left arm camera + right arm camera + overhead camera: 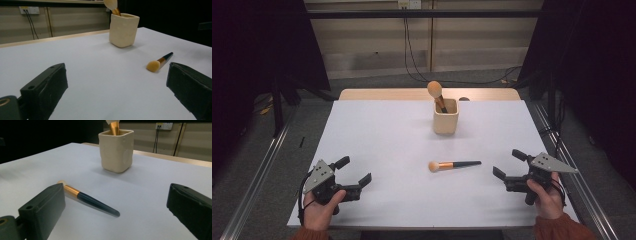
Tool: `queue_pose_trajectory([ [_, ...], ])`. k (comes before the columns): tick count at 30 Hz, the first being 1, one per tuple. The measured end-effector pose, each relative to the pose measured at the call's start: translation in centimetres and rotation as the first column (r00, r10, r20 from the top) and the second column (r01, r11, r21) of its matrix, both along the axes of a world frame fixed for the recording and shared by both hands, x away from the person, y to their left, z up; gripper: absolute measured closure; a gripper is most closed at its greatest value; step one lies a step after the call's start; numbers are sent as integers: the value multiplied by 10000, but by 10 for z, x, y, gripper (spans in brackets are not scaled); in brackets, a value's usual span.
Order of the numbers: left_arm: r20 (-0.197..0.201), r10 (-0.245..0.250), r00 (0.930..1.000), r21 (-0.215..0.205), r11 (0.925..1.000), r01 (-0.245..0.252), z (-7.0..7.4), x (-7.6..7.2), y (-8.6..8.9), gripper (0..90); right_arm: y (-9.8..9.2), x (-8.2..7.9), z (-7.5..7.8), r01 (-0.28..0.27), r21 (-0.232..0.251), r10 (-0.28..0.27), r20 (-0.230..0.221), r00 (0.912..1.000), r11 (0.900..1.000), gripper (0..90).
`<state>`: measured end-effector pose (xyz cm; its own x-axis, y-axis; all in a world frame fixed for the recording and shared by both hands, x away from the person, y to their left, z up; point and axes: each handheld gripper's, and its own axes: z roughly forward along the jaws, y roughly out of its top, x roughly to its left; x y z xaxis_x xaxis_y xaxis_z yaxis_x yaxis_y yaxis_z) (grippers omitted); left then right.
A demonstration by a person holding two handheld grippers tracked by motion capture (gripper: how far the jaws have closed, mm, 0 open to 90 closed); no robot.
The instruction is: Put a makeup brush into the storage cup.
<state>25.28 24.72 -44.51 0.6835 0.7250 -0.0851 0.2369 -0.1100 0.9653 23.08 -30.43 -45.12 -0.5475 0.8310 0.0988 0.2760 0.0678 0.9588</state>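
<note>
Both pairs of tongs sit at the near edge of the white bench [377,130], each held in one hand with its jaws spread wide and nothing between them: left tongs [353,172] at the near-left corner, right tongs [508,164] at the near-right. Between them, slightly farther out, a loose makeup brush [454,164] lies flat on the bench. Its long axis runs roughly across the bench, the tan bristle head toward the left side and the dark tapered handle pointing toward the right tongs. Handle tip and right tongs are near but apart; the left tongs stand well apart from the bristle head. Judged from this layout, the right hand is the nearer one, and the handle presents itself to it almost end-on, as the right gripper view confirms. Beyond the brush stands a cream holder cup [446,116], upright, with a second brush [435,92] already standing in it, head up.
</note>
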Motion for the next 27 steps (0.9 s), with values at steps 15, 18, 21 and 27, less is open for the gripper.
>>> queue_pose_trajectory([
  [15,-51,20,10000,-35,10000,-20,0,2,1,33,11,6,0,-386,-3,386,-143,9992,9993,14],
  [18,-31,53,10000,-78,10000,-53,0,1,0,33,13,7,1,-466,26,467,-130,9988,9989,13],
  [21,-21,37,10000,-10,10000,-37,0,2,-1,33,14,8,3,-578,31,578,-50,9983,9983,9],
  [27,11,46,10000,38,10000,-46,0,2,0,33,18,13,8,-720,97,719,16,9974,9974,5],
])
